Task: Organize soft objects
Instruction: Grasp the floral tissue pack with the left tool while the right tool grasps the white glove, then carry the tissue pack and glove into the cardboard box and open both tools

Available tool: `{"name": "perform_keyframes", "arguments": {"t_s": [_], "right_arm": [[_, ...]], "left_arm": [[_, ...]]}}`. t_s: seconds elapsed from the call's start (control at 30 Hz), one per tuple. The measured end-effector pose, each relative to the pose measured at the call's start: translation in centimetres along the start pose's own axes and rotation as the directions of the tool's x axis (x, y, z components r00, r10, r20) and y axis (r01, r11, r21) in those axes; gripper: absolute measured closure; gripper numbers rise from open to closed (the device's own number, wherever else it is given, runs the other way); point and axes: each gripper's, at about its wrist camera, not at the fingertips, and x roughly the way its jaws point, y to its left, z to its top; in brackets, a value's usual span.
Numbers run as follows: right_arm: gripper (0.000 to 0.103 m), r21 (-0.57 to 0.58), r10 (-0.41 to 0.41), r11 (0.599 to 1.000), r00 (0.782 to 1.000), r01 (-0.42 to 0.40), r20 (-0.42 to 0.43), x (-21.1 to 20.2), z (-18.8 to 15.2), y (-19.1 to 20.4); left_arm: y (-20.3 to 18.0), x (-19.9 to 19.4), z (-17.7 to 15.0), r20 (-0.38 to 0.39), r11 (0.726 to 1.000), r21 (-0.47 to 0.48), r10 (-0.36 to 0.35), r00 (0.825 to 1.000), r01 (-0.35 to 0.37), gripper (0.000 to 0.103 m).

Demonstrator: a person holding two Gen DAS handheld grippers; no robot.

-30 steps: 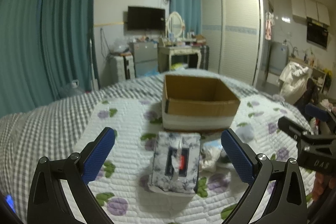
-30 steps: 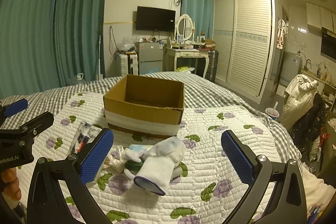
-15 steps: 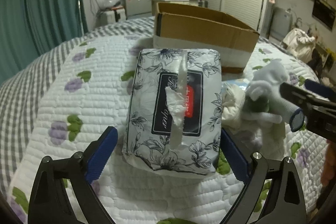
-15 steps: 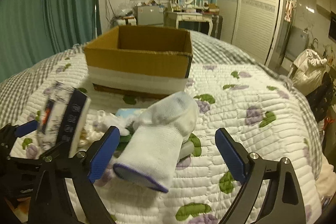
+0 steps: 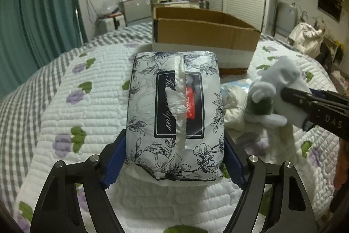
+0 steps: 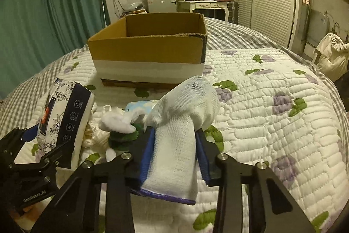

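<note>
My left gripper [image 5: 174, 158] is shut on a floral tissue pack [image 5: 176, 110], its blue pads pressing both long sides. The pack also shows in the right wrist view [image 6: 65, 121], tilted up off the quilt. My right gripper [image 6: 176, 156] is shut on a white sock [image 6: 181, 123] with a purple cuff; the sock shows in the left wrist view [image 5: 281, 80] too. An open cardboard box [image 6: 150, 51] stands on the bed behind both; in the left wrist view the box [image 5: 202, 34] is just beyond the pack.
A small pile of soft things lies between the grippers: a white plush piece [image 6: 117, 121], a green item [image 6: 124, 137] and a light blue packet [image 6: 139, 106]. The flowered quilt [image 6: 272, 106] covers the bed. Curtains, a dresser and a wardrobe stand behind.
Both grippers moved down and forward to the bed, then closed: the left on the tissue pack, the right on the sock. The pack now tilts up.
</note>
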Motion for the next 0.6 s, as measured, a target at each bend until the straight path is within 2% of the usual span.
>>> {"name": "perform_keyframes", "arguments": {"t_s": [0.2, 0.33, 0.43, 0.6], "right_arm": [[0.071, -0.007, 0.015, 1.0, 0.999, -0.014, 0.051, -4.4, 0.0, 0.2], [0.071, -0.01, 0.05, 0.999, 0.993, -0.049, 0.111, -7.8, 1.2, 0.4], [0.071, -0.024, 0.087, 0.996, 0.983, -0.084, 0.164, -10.3, 3.6, 0.6], [0.071, -0.062, 0.149, 0.988, 0.958, -0.138, 0.244, -12.9, 9.5, 1.0]], "left_arm": [[0.1, -3.8, 1.1, 0.047, 1.0, -0.016, -0.019, 0.999, 0.02, 0.025], [0.4, -7.1, 3.3, 0.106, 0.999, -0.032, -0.033, 0.994, 0.036, 0.025], [0.7, -9.2, 6.0, 0.154, 0.999, -0.029, -0.04, 0.987, 0.045, 0.025], [1.0, -9.7, 10.8, 0.206, 1.0, -0.008, -0.027, 0.978, 0.03, 0.025]]}}
